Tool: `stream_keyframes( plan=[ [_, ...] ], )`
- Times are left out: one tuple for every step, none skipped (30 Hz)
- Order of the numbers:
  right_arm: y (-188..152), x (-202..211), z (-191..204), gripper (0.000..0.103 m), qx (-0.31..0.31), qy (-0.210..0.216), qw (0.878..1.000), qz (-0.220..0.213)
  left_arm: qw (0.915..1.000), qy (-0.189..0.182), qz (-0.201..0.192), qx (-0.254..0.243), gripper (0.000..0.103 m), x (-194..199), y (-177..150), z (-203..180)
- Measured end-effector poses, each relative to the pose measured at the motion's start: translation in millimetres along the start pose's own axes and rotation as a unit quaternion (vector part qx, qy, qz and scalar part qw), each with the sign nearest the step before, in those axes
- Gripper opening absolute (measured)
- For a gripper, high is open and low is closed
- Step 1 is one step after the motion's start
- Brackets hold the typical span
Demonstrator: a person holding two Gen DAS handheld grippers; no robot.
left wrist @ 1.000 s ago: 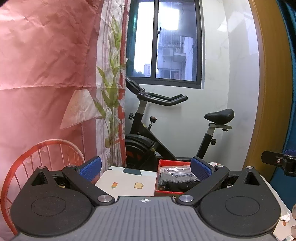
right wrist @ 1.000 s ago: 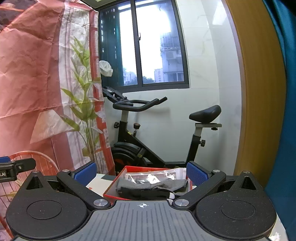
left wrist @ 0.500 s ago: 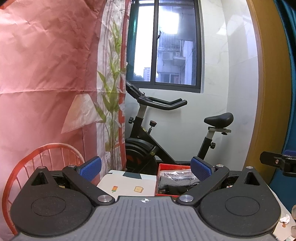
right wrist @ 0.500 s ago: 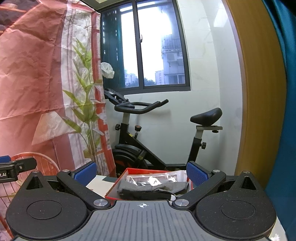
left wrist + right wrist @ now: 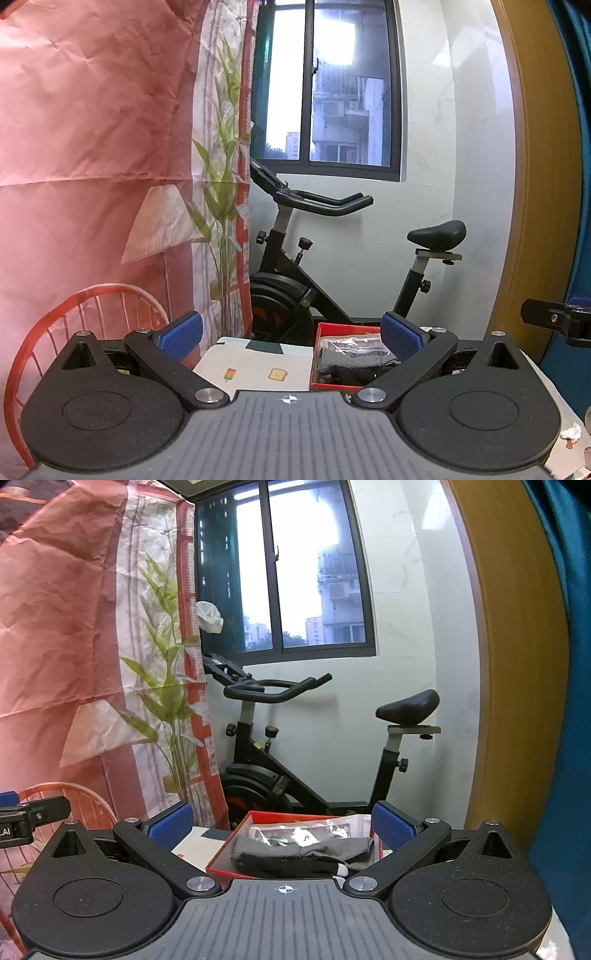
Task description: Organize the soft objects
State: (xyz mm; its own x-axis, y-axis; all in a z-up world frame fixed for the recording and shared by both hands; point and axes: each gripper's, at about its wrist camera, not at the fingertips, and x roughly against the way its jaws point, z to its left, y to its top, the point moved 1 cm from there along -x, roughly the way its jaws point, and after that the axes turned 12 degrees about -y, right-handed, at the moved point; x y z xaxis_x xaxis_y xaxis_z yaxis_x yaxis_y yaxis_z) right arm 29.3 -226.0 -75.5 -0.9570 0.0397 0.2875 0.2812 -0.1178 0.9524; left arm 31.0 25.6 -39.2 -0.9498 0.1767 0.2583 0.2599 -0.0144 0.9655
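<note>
A red box [image 5: 236, 835] [image 5: 345, 327] rests on a white table with small food pictures [image 5: 255, 363]. Inside it lie folded grey-black fabric pieces [image 5: 295, 853] [image 5: 351, 363] and a crinkled clear plastic bag [image 5: 299, 830]. My left gripper [image 5: 291, 336] is held above the near part of the table, open and empty, with its right pad in front of the box. My right gripper [image 5: 282, 825] is also open and empty, and the box shows between its blue pads. The right gripper's edge [image 5: 554, 319] shows at the right of the left wrist view.
Behind the table stands a black exercise bike [image 5: 332, 266] under a dark-framed window [image 5: 325, 96]. A pink printed backdrop with a plant and chair picture [image 5: 92, 166] hangs on the left. A wooden door frame [image 5: 535, 184] and a blue curtain [image 5: 561, 701] are on the right. A crumpled tissue [image 5: 571, 431] lies at the table's right edge.
Both views have dipped a little, so the box and table sit lower and show less. Both grippers stay open and empty.
</note>
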Motion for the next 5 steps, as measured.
stream_keyframes(
  plan=[
    [0.1, -0.1, -0.1, 0.103, 0.0, 0.0, 1.0, 0.0, 1.0, -0.001, 0.0, 0.0, 0.103, -0.1, -0.1, 0.6],
    [0.2, -0.1, -0.1, 0.103, 0.0, 0.0, 1.0, 0.0, 1.0, -0.002, 0.0, 0.0, 0.103, -0.1, -0.3, 0.8],
    [0.2, -0.1, 0.0, 0.103, 0.0, 0.001, 1.0, 0.0, 1.0, -0.004, -0.001, -0.001, 0.103, 0.2, -0.6, 0.9],
    [0.0, -0.2, -0.7, 0.103, 0.0, 0.001, 1.0, 0.0, 1.0, -0.004, -0.002, -0.002, 0.103, 0.7, -0.9, 0.9],
    [-0.1, -0.7, -1.4, 0.103, 0.0, 0.001, 1.0, 0.0, 1.0, -0.004, -0.002, -0.002, 0.103, 0.7, -1.2, 0.9]
  ],
)
